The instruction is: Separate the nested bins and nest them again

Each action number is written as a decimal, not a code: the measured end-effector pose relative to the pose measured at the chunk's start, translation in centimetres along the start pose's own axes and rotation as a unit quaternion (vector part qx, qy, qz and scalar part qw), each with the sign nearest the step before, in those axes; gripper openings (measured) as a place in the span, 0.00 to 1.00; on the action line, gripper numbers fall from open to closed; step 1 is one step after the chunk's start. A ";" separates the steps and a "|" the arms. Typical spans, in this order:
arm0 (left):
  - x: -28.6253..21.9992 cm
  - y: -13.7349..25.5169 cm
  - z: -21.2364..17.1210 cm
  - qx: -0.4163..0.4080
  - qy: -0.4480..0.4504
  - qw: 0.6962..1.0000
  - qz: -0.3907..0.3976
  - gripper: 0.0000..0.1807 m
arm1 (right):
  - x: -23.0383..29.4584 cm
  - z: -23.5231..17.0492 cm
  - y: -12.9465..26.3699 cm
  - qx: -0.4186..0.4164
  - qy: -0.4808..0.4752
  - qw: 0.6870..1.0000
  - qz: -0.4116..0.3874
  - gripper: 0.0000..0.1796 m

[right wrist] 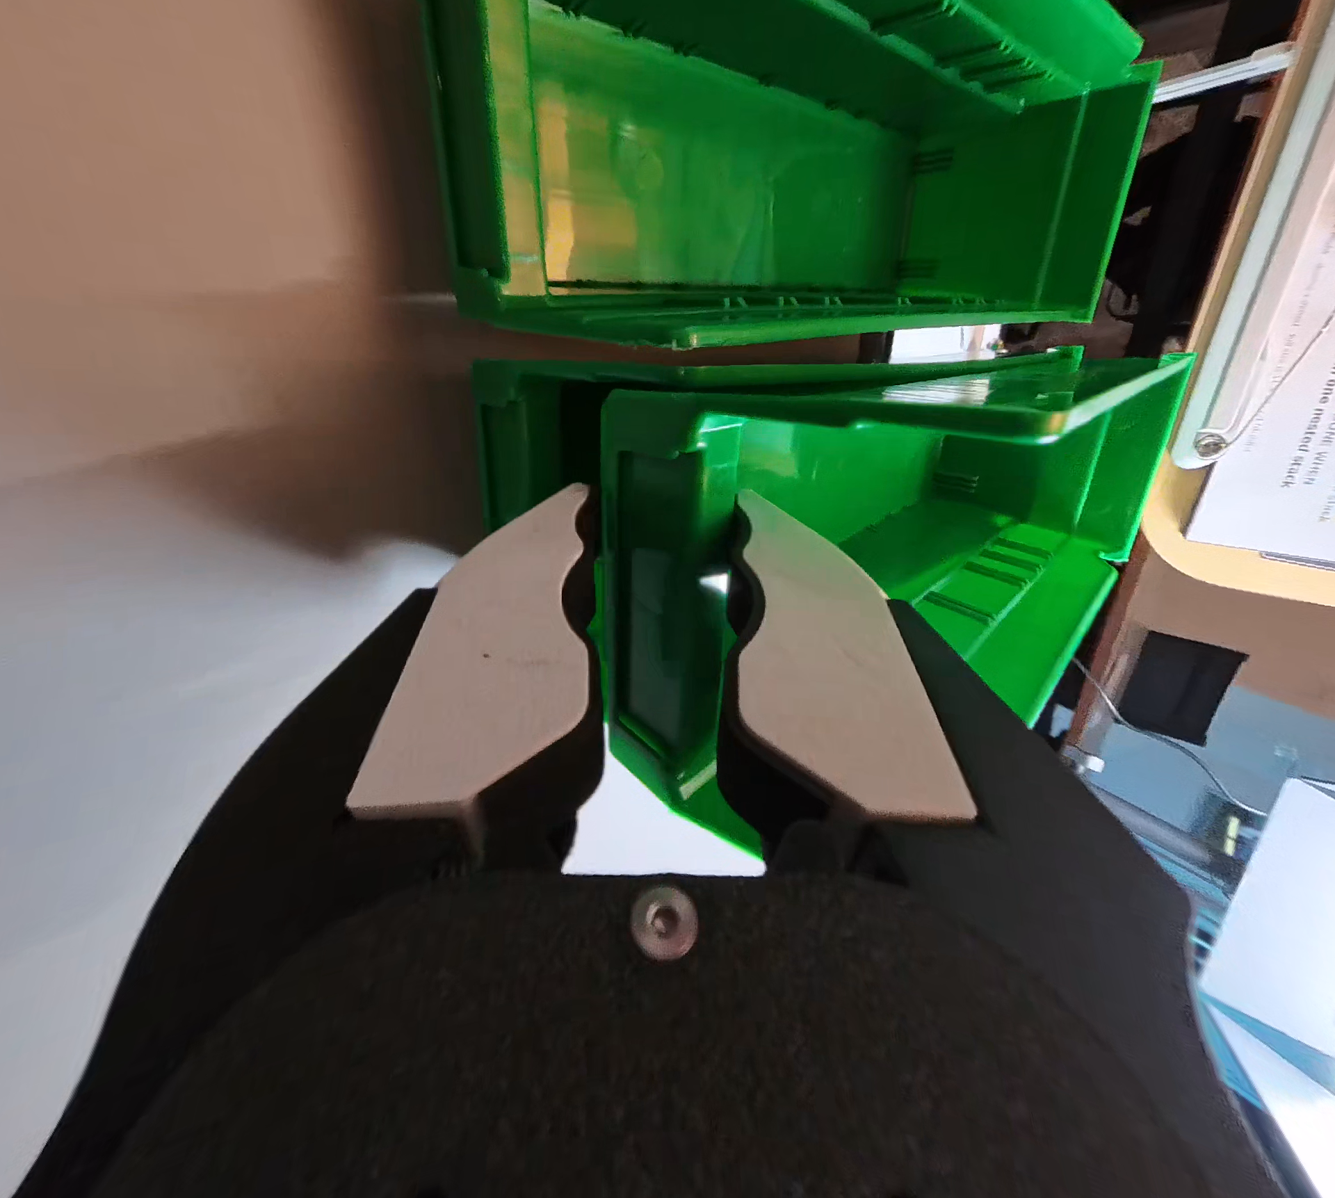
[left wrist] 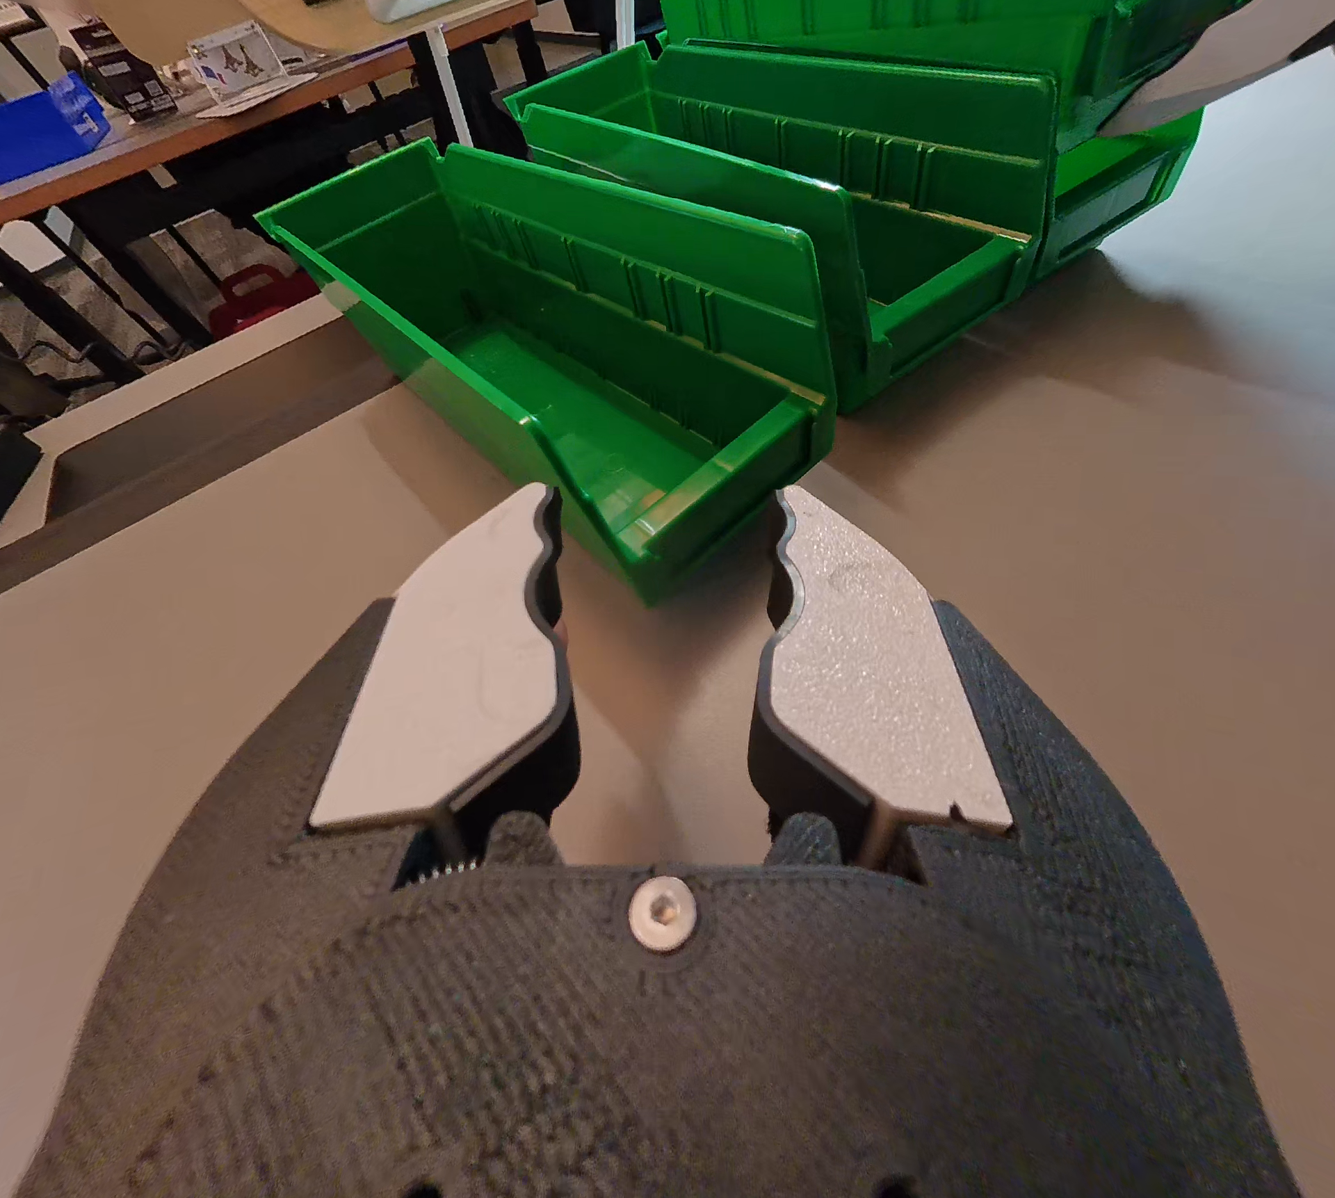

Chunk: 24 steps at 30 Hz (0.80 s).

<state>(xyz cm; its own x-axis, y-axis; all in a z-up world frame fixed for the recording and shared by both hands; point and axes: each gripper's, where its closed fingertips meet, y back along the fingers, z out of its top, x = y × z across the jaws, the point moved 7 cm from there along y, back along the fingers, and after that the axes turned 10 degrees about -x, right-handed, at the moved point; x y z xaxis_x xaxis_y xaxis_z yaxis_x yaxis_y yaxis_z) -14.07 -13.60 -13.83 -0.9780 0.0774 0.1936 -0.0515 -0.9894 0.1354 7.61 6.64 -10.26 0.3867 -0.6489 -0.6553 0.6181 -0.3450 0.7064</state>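
four green bins total: near bin point(left wrist: 578, 369) and a second point(left wrist: 903, 210) sit on the table point(left wrist: 1083, 585), left gripper point(left wrist: 664, 556) open; right gripper point(right wrist: 661, 556) clamps a tilted bin point(right wrist: 867, 499) over the fourth point(left wrist: 1112, 202).

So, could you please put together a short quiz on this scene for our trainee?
1. True or false: the left gripper is shut on the nearest bin.
2. What do the right gripper fingers clamp? A. the front wall of a green bin; B. a clipboard; C. nothing.
3. What does the nearest bin stand on?

Key: 1. False, its fingers are open and hold nothing. 2. A. 3. The grey table.
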 end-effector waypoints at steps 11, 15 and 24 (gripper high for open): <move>-0.1 0.0 0.0 0.001 -0.001 1.000 -0.003 0.30 | 0.9 -0.2 -0.5 -0.026 -0.016 0.999 0.034 0.17; -0.1 0.0 0.1 -0.001 -0.001 1.000 -0.003 0.30 | 1.4 -0.2 -0.9 -0.006 -0.005 0.999 0.038 0.21; -0.2 -0.1 0.0 0.001 -0.002 1.000 -0.003 0.30 | -0.2 4.3 4.1 -0.087 -0.054 0.995 0.013 0.23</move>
<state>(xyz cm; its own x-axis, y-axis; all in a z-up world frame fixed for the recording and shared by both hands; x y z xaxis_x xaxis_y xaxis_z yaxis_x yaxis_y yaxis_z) -13.87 -13.57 -13.91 -0.9769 0.0833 0.1969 -0.0565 -0.9888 0.1380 7.13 2.45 -6.03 0.3329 -0.7288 -0.5984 0.7214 -0.2118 0.6593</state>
